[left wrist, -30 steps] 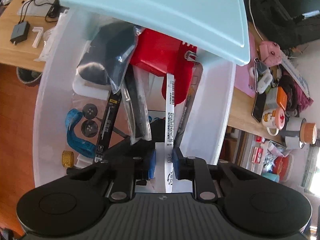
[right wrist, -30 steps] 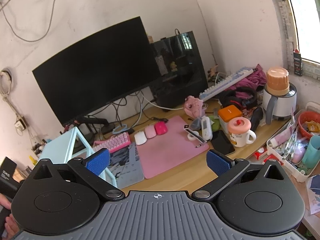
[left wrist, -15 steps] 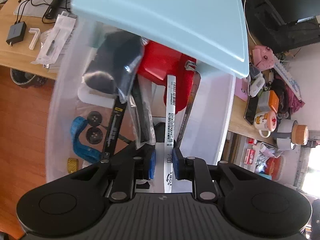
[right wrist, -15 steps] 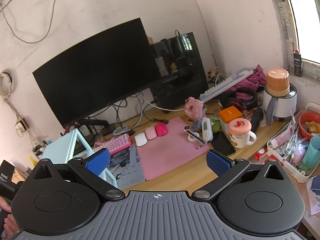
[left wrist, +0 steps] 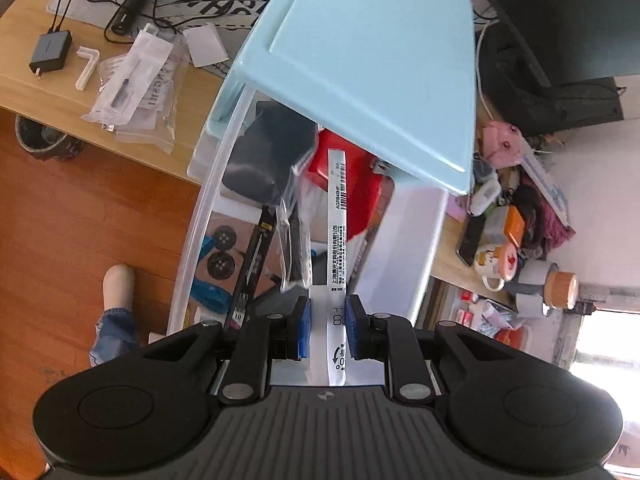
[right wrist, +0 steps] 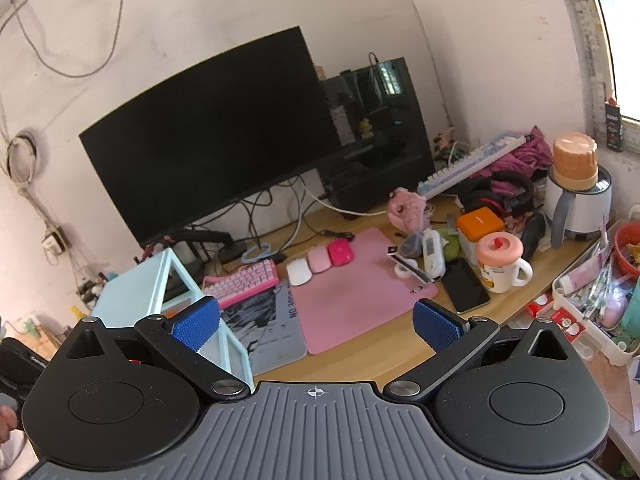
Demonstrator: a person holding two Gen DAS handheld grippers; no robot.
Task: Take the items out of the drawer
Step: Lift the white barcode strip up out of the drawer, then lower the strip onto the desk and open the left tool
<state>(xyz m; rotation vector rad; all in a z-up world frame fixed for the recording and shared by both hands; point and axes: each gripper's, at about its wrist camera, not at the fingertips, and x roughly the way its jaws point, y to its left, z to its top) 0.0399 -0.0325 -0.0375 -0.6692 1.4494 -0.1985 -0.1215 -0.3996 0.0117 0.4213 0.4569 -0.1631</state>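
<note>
In the left wrist view my left gripper (left wrist: 328,308) is shut on a long narrow white package (left wrist: 337,208) with a barcode label, held edge-on above the drawer. The translucent drawer (left wrist: 196,216) stands pulled out from under the light blue cabinet (left wrist: 372,52). Inside lie a black pouch in a clear bag (left wrist: 264,160), a red item (left wrist: 360,184), a slim black box (left wrist: 256,264) and two black buttons (left wrist: 222,252). My right gripper (right wrist: 316,320) is open and holds nothing, above the desk to the right of the cabinet (right wrist: 132,292).
Plastic bags (left wrist: 136,80), a charger (left wrist: 50,50) and cables lie on the desk left of the cabinet. A person's foot (left wrist: 118,284) rests on the wooden floor. A monitor (right wrist: 216,136), pink mat (right wrist: 360,280), mug (right wrist: 500,264) and clutter fill the desk.
My left gripper has lifted and drawn back with the white package, so the drawer looks farther off and the floor and a foot have come into view. The right gripper has stayed put.
</note>
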